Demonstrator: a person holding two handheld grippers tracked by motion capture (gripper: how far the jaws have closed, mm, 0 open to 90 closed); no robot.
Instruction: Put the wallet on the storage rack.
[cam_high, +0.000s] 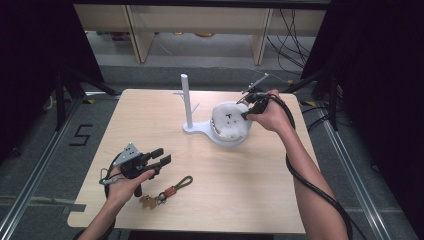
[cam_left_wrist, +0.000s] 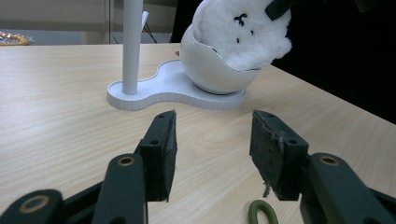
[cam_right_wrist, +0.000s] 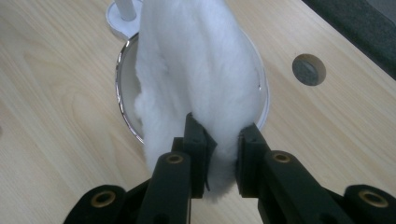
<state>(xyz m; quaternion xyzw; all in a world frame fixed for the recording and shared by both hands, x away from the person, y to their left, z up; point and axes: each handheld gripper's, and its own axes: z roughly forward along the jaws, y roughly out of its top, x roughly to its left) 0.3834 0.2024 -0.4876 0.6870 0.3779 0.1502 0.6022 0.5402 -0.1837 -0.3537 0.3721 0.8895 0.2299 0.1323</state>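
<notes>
The table (cam_high: 220, 195) carries a white stand (cam_high: 200, 127) toward its far middle: a flat base with an upright pole (cam_high: 186, 100) at one end and a round bowl (cam_high: 231, 136) at the other. A white plush toy (cam_high: 229, 120) sits in the mouth of that bowl, partly down inside it and partly standing above the rim, its small black face marks turned up toward the high camera. The toy lies directly under the right gripper (cam_high: 248, 106), which comes at it from the far right side of the bowl; in the right gripper view the toy's long body (cam_right_wrist: 196, 79) runs away from the jaws over the bowl's rim (cam_right_wrist: 122, 88), so I judge the coming move to be along a line straight up or down over the bowl's opening. The right gripper (cam_right_wrist: 222, 156) is pinching the fluffy near end of the toy between its pads. The left gripper (cam_high: 162, 159) is well apart near the front left edge, its jaws spread with nothing between them (cam_left_wrist: 212, 140), just beside a key ring (cam_high: 167, 192) with a green loop (cam_left_wrist: 262, 213).
</notes>
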